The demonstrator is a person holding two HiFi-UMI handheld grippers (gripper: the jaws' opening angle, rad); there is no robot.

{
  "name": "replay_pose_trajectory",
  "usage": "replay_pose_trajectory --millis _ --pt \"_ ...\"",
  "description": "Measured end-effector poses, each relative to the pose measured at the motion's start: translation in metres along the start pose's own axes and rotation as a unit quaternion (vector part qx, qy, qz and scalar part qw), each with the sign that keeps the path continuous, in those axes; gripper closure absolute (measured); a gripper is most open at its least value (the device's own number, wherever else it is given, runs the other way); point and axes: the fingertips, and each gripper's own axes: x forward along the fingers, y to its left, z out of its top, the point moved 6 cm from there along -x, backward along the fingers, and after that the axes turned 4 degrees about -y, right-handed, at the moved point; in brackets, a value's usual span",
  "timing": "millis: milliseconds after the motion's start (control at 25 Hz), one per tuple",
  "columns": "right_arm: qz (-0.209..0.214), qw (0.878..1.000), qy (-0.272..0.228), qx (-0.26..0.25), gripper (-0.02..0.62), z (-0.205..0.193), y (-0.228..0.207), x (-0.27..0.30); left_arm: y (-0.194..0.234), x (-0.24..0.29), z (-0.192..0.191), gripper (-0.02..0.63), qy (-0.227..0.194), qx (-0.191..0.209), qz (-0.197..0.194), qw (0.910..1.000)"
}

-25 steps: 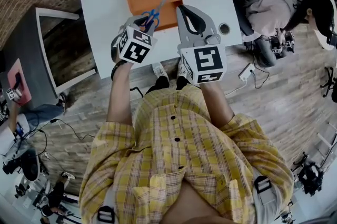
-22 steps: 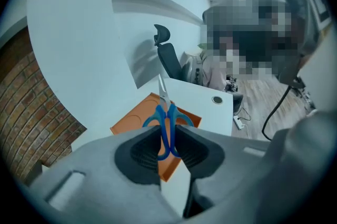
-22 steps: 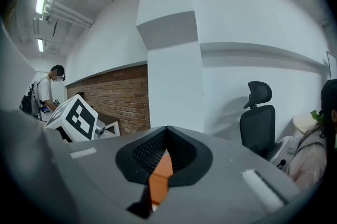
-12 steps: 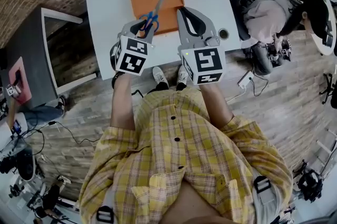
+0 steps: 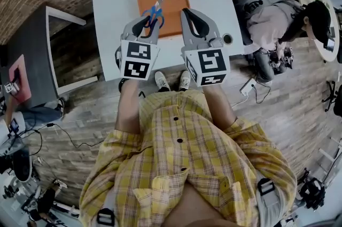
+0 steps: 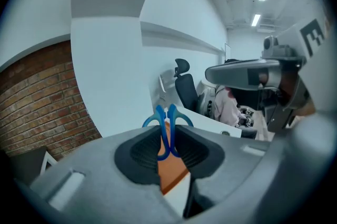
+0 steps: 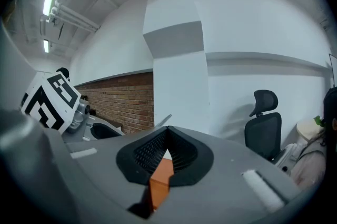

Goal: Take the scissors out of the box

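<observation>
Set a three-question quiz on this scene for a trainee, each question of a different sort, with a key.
1. True or false: the left gripper is shut on the blue handles of the scissors.
2. Multiple choice: the orange box lies on A) the white table, B) the floor, C) a chair.
3. Fill in: the right gripper, jaws together, holds ____.
Key: 1 true; 2 A; 3 nothing.
</observation>
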Motion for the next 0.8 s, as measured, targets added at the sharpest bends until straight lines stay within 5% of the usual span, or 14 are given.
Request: replay_pose_trajectory --millis 800 --pt "0.006 0.999 -0.034 -0.005 0.601 0.030 0.013 -0.002 0.008 -0.045 0.052 0.518 -0.142 -0.059 0.057 0.9864"
